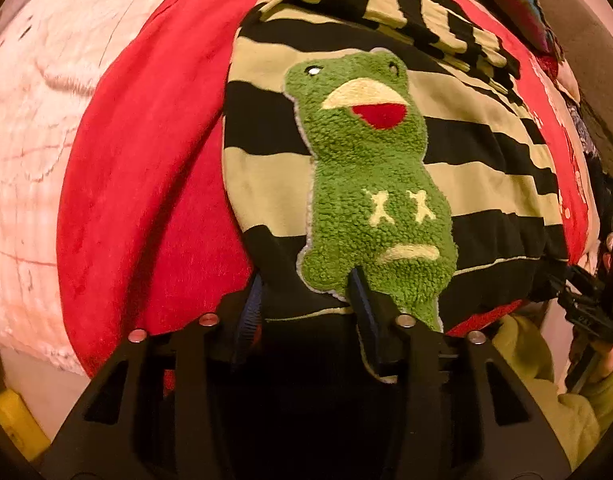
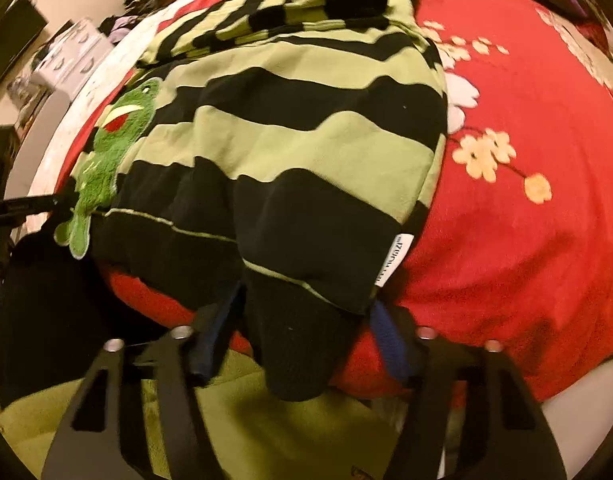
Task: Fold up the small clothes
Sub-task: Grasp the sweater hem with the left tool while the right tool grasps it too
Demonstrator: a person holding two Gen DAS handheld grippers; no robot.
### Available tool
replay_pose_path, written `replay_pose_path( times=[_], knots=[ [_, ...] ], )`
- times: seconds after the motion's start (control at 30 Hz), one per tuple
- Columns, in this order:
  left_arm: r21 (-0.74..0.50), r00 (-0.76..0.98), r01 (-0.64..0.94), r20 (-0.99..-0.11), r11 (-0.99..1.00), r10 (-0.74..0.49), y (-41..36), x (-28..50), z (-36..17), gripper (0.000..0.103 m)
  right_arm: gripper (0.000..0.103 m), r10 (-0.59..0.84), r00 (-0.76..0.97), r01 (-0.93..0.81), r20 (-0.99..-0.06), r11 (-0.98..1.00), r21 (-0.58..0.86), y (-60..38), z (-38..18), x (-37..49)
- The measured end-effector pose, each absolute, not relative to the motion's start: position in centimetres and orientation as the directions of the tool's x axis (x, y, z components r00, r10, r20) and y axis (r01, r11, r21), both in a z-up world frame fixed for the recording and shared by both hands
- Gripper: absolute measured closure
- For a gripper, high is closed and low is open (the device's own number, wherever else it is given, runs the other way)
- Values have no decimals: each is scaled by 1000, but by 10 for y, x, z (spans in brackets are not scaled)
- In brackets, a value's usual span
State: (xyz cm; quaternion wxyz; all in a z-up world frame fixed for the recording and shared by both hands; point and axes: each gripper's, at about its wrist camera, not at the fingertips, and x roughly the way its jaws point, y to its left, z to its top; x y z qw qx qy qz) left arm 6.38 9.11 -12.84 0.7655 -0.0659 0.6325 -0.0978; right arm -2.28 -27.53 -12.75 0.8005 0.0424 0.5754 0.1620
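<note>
striped shirt (image 2: 290, 152), right gripper (image 2: 302, 328) astride hem

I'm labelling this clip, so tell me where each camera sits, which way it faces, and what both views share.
Left wrist: on the left gripper, facing steeply down at the striped top and its frog patch; its fingers straddle the hem; the right gripper shows at right.
Right wrist: on the right gripper, facing down along the hem's other end; its own fingers and a green sleeve show.
Shared: the top, the frog, the red blanket.

Label (image 2: 393, 259) print too blurred to read — sweater's (image 2: 290, 152) hem hides gripper pads.
</note>
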Motion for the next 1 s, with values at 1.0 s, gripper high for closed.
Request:
replay_pose_path(
  times=[1.0],
  knots=[
    [-544, 501, -68, -743, 836, -443, 108, 150, -52, 97, 85, 589, 528, -175, -612, 781, 600, -338, -28, 113]
  ],
)
